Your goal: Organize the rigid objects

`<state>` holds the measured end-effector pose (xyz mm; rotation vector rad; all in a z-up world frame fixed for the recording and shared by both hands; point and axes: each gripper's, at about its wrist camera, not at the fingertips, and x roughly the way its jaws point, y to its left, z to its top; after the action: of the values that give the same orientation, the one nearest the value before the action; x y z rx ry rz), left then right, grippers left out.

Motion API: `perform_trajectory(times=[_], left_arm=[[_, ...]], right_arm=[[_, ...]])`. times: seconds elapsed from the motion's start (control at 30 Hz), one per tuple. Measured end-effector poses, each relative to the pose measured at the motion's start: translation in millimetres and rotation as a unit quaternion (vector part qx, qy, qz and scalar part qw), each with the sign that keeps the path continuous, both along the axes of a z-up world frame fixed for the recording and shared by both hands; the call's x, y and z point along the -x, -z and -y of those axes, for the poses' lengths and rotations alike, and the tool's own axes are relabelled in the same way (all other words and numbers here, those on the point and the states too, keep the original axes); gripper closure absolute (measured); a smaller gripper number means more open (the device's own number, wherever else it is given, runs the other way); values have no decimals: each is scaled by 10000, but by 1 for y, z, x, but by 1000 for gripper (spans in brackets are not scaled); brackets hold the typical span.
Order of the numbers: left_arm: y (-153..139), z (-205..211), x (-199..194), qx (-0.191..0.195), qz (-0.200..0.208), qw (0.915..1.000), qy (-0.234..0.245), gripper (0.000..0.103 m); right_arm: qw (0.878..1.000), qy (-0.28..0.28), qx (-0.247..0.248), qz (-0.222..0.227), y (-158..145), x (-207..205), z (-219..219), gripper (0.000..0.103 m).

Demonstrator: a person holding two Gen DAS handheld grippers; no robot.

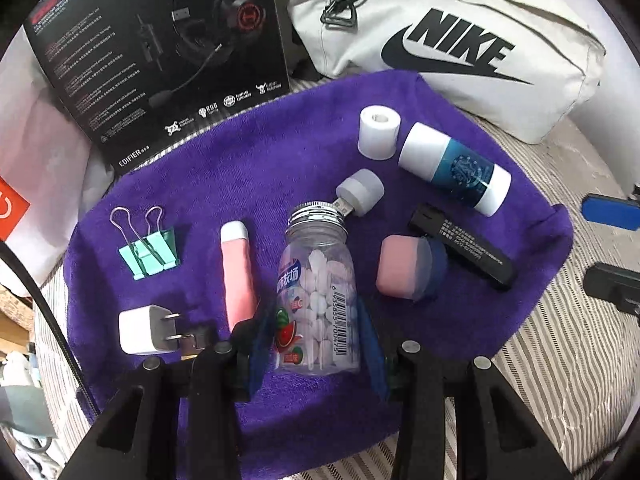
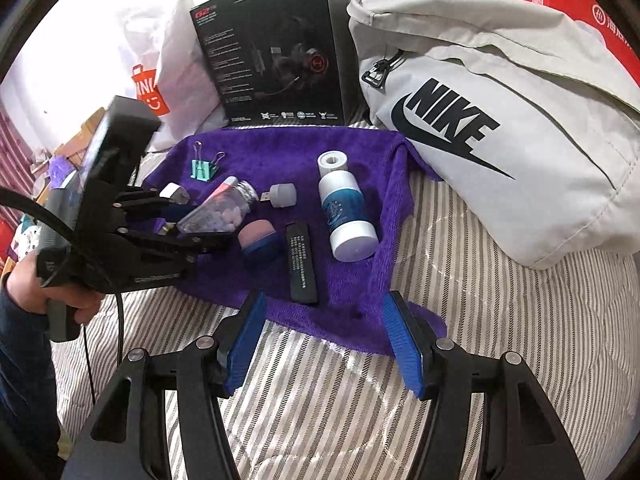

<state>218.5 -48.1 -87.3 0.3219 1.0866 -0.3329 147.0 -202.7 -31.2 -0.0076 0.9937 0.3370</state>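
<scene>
My left gripper (image 1: pixel 316 344) has its fingers (image 1: pixel 256 344) closed on the sides of a clear bottle (image 1: pixel 318 292) of white tablets, the metal-threaded neck pointing away from me. From the right wrist view the bottle (image 2: pixel 218 212) is tilted in that grip over the purple towel (image 2: pixel 360 276), and a hand (image 2: pixel 44 284) holds the gripper's handle at the left edge.

My right gripper (image 2: pixel 324 344) holds nothing, its blue fingers (image 2: pixel 402 344) spread wide above the near edge of the towel and the striped bed (image 2: pixel 500 340).

On the towel (image 1: pixel 248 160) I see a green binder clip (image 1: pixel 148 250) at the left, a white plug adapter (image 1: pixel 148 330) nearer to me, and a pink tube (image 1: pixel 238 276) just left of the bottle. A small grey USB stick (image 1: pixel 358 194) lies just beyond the bottle's neck. To the right are a pink and blue case (image 1: pixel 408 268), a black stick with white print (image 1: pixel 464 246), and a white and teal cylinder (image 1: pixel 456 168) lying on its side, with a white cap (image 1: pixel 378 132) just beside its far end.

Behind the towel stand a black headset box (image 1: pixel 160 52) and a grey Nike bag (image 1: pixel 460 40).
</scene>
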Motion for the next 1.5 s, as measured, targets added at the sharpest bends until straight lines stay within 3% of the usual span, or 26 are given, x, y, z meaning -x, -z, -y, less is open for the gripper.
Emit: perform_trajectory(times=[0.23, 0.37, 0.53, 0.73, 0.87, 1.0, 1.2, 1.33, 1.5], left_arm=[[-1, 5, 2, -27, -30, 9999, -165, 63], [1, 2, 2, -51, -45, 9994, -336, 45], [1, -7, 7, 330, -189, 9977, -566, 43], [-16, -8, 30, 261, 7, 9976, -635, 33], [-35, -22, 54, 275, 300, 9958, -815, 13], [-52, -40, 84, 257, 577, 9933, -966, 5], [-72, -61, 125, 394, 767, 9866, -1383, 1], [-78, -75, 147, 837, 781, 9803, -1608, 1], [-84, -81, 175, 708, 999, 9758, -1812, 1]], right_arm=[[9998, 74, -170, 41, -3, 3, 4, 43], [9999, 94, -144, -3, -1, 4, 2, 43], [9999, 115, -86, -31, -1, 9, 0, 42], [9997, 246, -71, 47, -11, 23, -4, 30], [9994, 321, -135, 72, -16, 33, -10, 17], [9993, 359, -81, 106, -22, 44, -21, 10], [9988, 342, 209, 273, -30, 66, -43, 0], [9988, 330, 244, 271, -30, 84, -53, 0], [9987, 407, 278, 147, -30, 105, -57, 0]])
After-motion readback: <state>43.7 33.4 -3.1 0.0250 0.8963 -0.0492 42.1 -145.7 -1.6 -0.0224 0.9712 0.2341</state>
